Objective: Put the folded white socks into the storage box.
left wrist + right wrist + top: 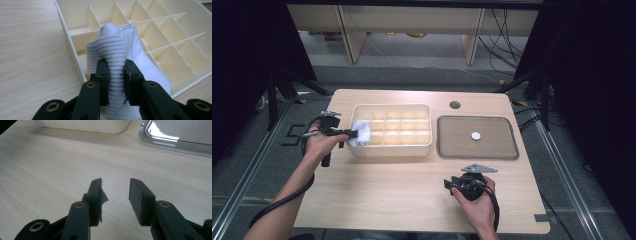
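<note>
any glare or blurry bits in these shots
Right gripper view: bright glare streaks on the metal tray, and the right gripper looks soft up close. Left gripper view: the white sock is sharp, the divided box evenly lit. High view: dark surroundings, well-lit table.

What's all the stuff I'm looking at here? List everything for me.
table: one, light wood, carrying everything.
divided box: one, cream, many compartments, at the table's far middle.
sock: one, white ribbed, bunched over the box's left end, pinched in the left gripper.
tray: one, grey, shiny rim, right of the box.
small disc: one, white, on the tray.
round hole: one, dark, in the tabletop behind the tray.
left gripper: one, black, jaws closed on the sock.
right gripper: one, black, jaws open, nothing between them, above bare table near the front.
</note>
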Motion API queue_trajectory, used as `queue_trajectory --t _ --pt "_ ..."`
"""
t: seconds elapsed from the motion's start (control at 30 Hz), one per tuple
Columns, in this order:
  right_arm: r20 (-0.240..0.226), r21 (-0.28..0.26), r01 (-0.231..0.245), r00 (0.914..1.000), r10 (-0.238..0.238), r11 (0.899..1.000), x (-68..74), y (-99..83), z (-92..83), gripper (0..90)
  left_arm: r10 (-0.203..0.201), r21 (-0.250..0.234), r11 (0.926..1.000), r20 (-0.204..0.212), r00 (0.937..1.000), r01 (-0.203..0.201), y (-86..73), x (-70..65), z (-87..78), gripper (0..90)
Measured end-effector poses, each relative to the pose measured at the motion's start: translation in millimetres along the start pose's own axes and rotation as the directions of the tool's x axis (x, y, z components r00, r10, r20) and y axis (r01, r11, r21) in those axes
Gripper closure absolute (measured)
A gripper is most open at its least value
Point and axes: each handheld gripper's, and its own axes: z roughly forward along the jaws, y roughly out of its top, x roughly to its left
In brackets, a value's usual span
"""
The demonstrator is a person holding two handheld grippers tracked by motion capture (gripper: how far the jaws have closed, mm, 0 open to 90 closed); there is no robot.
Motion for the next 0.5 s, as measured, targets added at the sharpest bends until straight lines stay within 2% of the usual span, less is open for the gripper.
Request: queue_trajectory --t 0.13,0.27,0.33,0.37,0.47,0.5 --pt "0.001 -0.001 0.005 1.0 -0.005 1.0 0.5 0.1 0.3 63.3 0.027 0.013 0.9996 -0.024 0.9994 -0.026 -1.2 -1.8 2.1 75.4" --pt "0.002 0.0 0.005 1.0 -0.005 1.0 1.6 0.6 -0.2 63.2 0.074 0.039 0.9966 -0.054 0.9958 -0.072 -0.3 -8.2 5.4 75.4" --pt "0.013 0.005 0.006 0.9999 -0.006 1.0 1.9 0.9 -1.0 63.3 0.105 0.045 0.9938 -0.078 0.9914 -0.102 -0.2 -13.4 9.8 75.5" --pt "0.013 0.005 0.006 0.9999 -0.006 1.0 1.9 0.9 -1.0 63.3 0.105 0.045 0.9938 -0.078 0.9914 -0.102 -0.2 -13.4 9.8 75.5" --pt "0.002 0.001 0.005 1.0 -0.005 1.0 1.4 0.5 -0.2 63.2 0.147 0.09 0.9864 -0.103 0.9838 -0.138 -0.7 -13.4 13.3 75.5" --pt "0.013 0.005 0.006 0.9999 -0.006 1.0 1.7 0.4 -0.8 63.2 0.143 0.089 0.9869 -0.103 0.9844 -0.134 -1.1 -14.0 14.2 75.6"
